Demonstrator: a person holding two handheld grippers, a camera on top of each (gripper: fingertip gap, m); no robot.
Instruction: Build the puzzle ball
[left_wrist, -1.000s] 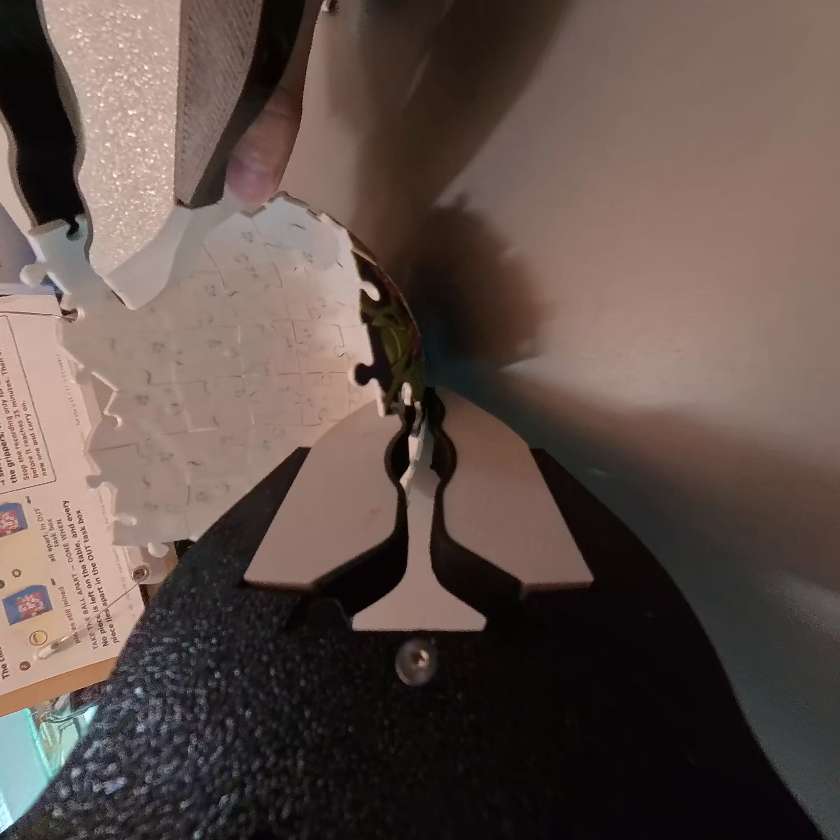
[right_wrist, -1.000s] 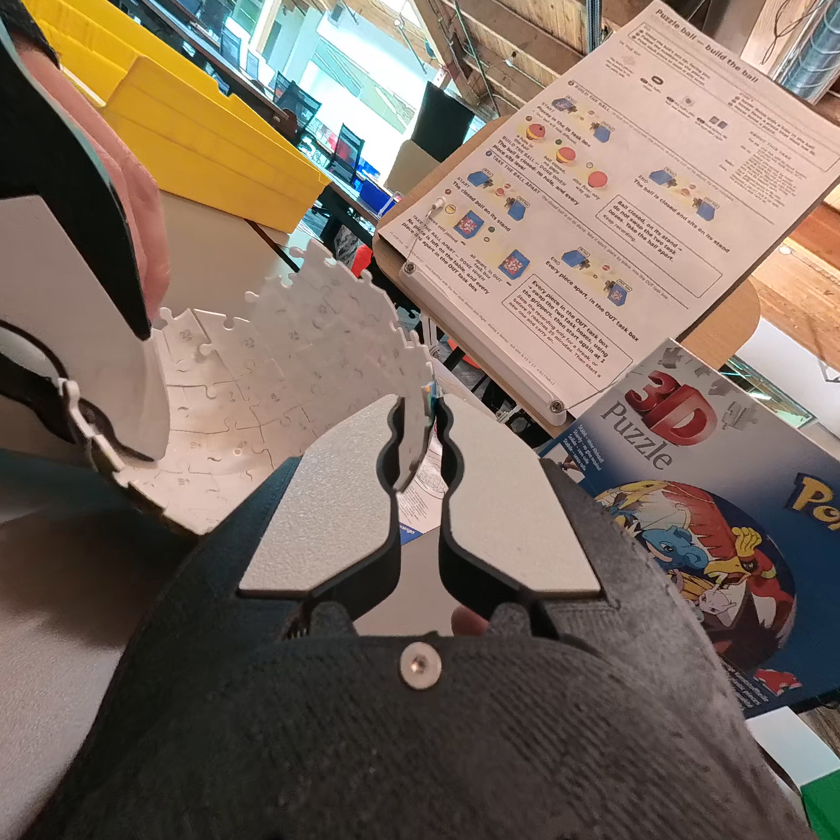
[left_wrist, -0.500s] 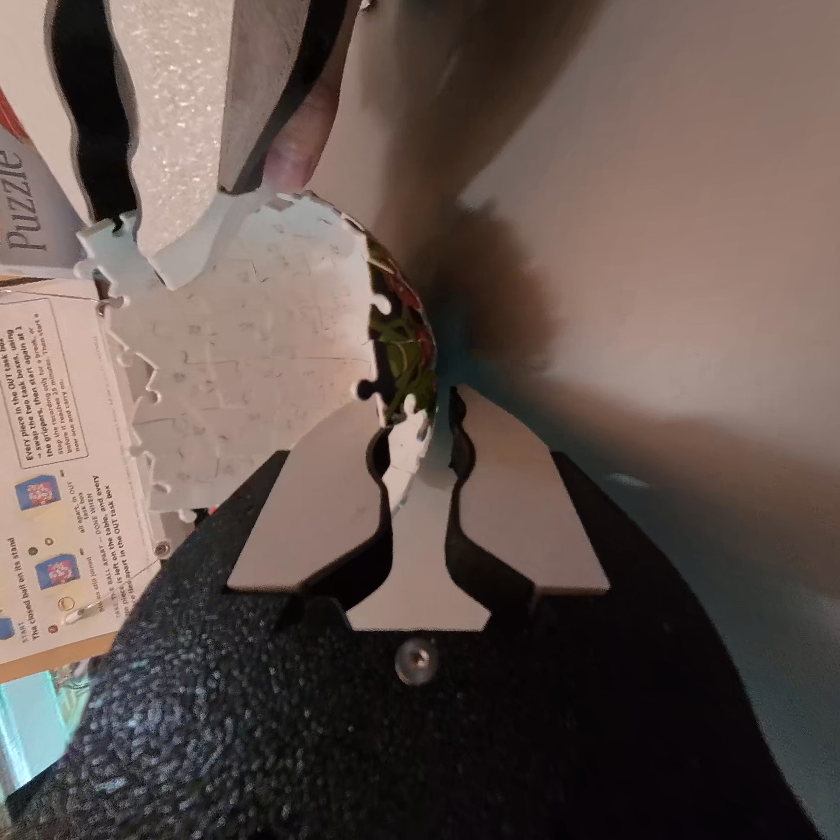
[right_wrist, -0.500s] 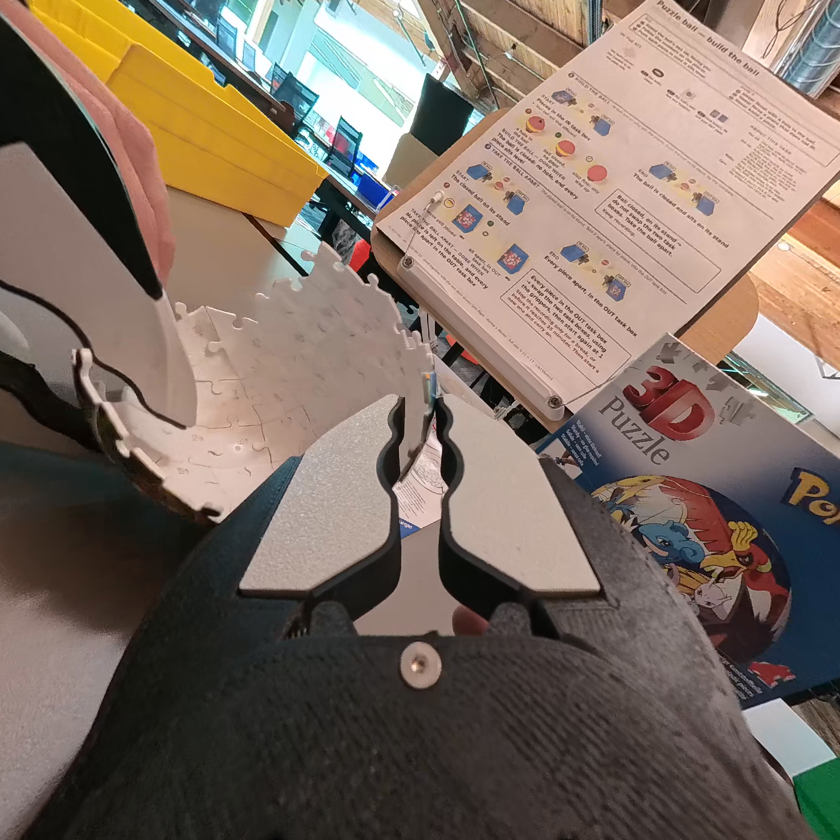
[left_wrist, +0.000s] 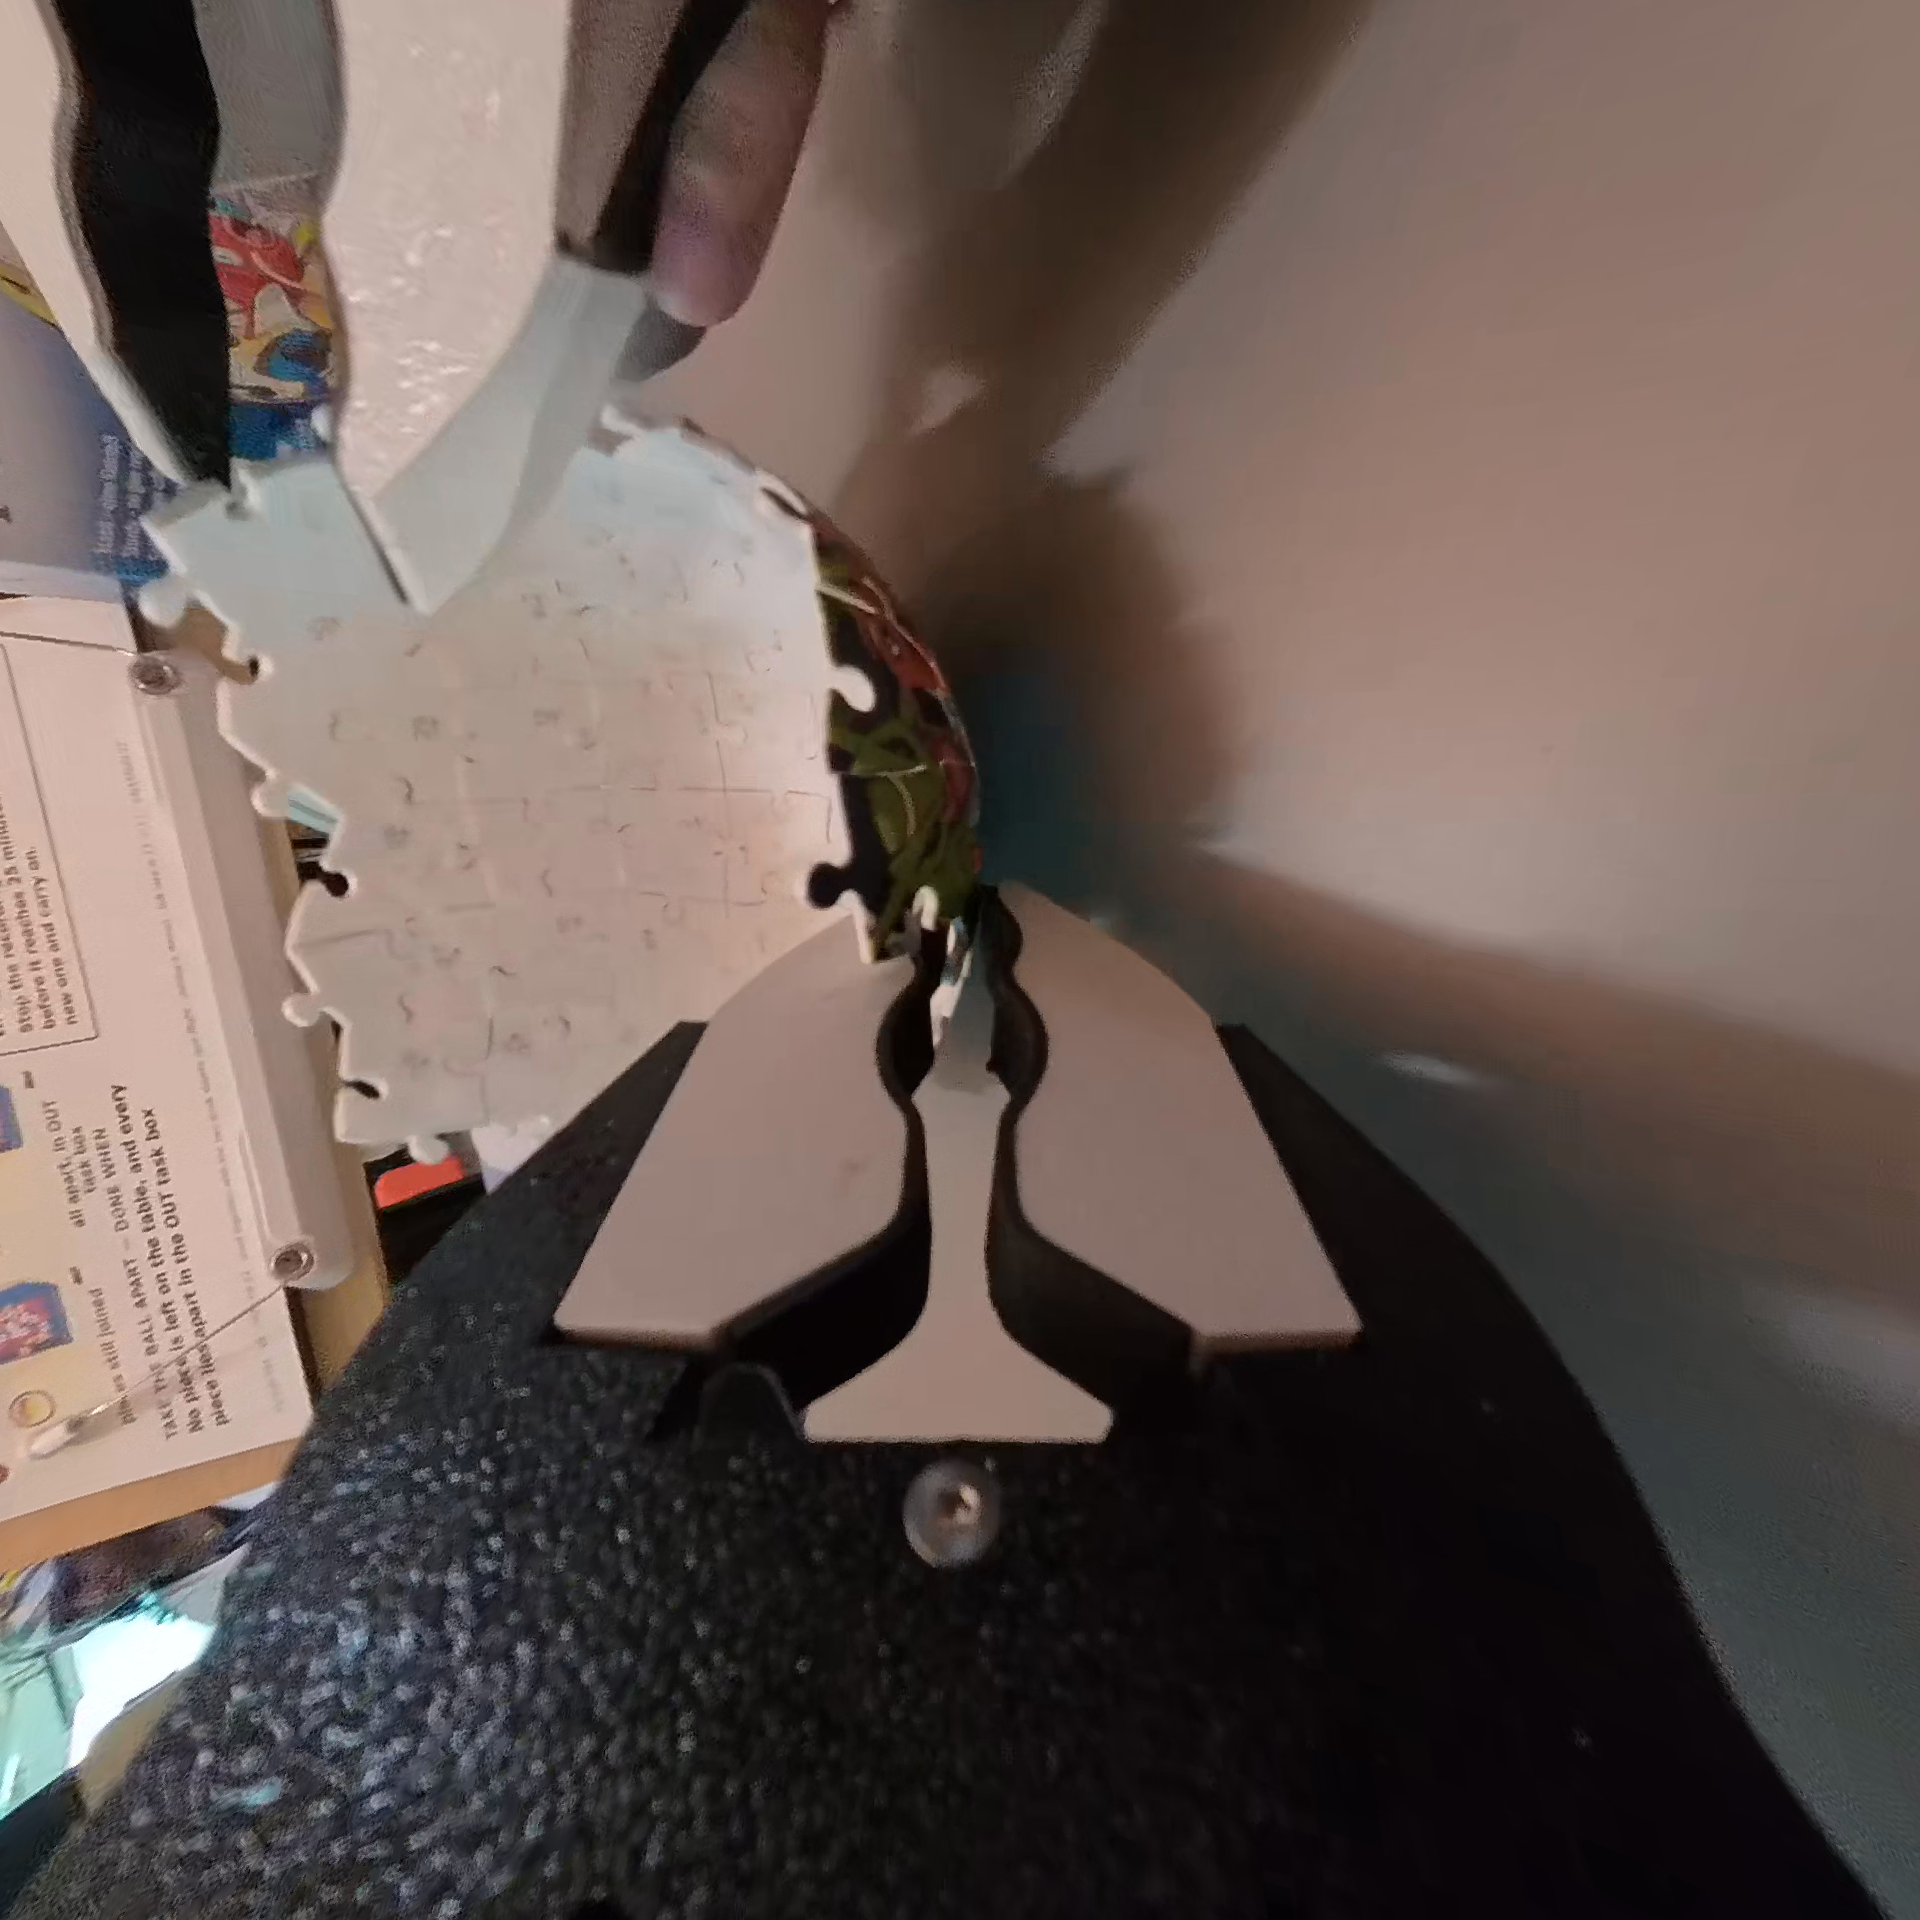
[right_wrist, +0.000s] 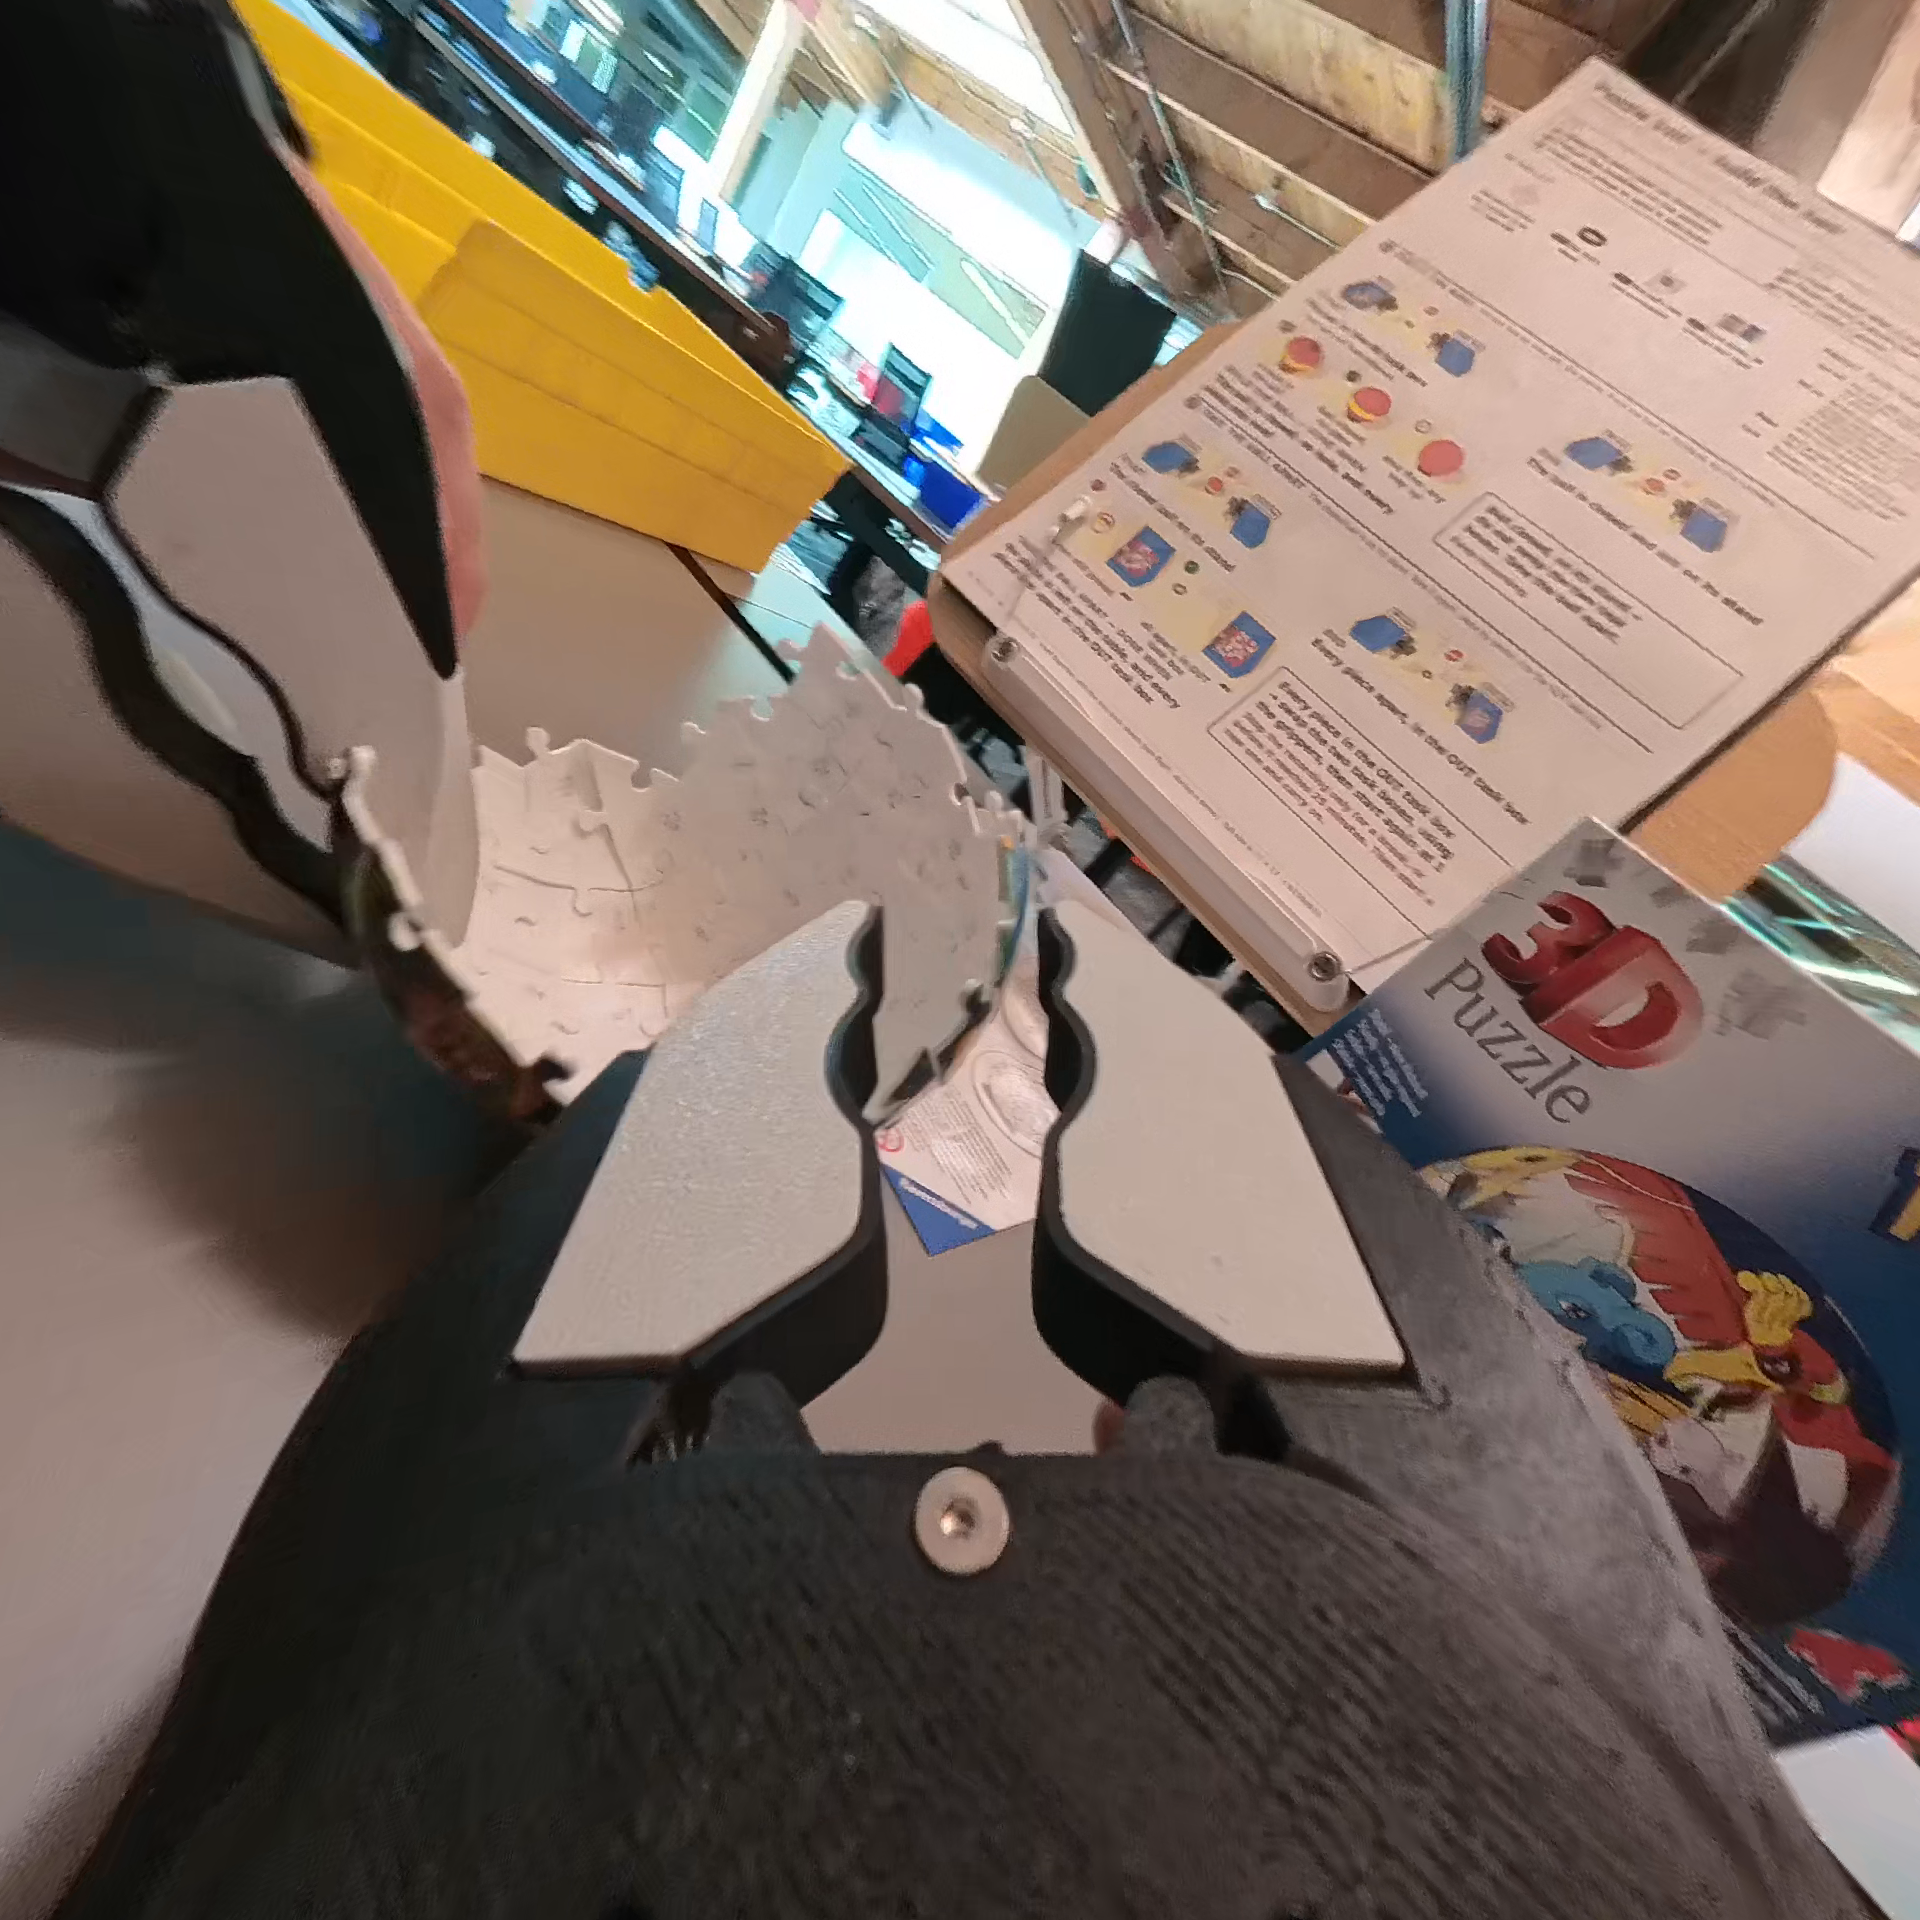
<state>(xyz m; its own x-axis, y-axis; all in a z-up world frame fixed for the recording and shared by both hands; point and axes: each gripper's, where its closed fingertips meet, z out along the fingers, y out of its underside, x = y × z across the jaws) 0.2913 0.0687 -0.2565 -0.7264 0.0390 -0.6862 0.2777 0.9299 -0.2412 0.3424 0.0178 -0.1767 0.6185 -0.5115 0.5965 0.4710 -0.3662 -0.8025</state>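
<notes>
An instruction board (right_wrist: 1455, 540) and puzzle box (right_wrist: 1662, 1195) crowd the right; the blurred tabletop (left_wrist: 1507, 520) seems open.

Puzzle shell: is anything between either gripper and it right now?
Nothing visible. The left gripper is shut on one edge of the puzzle shell, and the right gripper pinches the opposite edge, so both touch it directly, holding it between them.
</notes>
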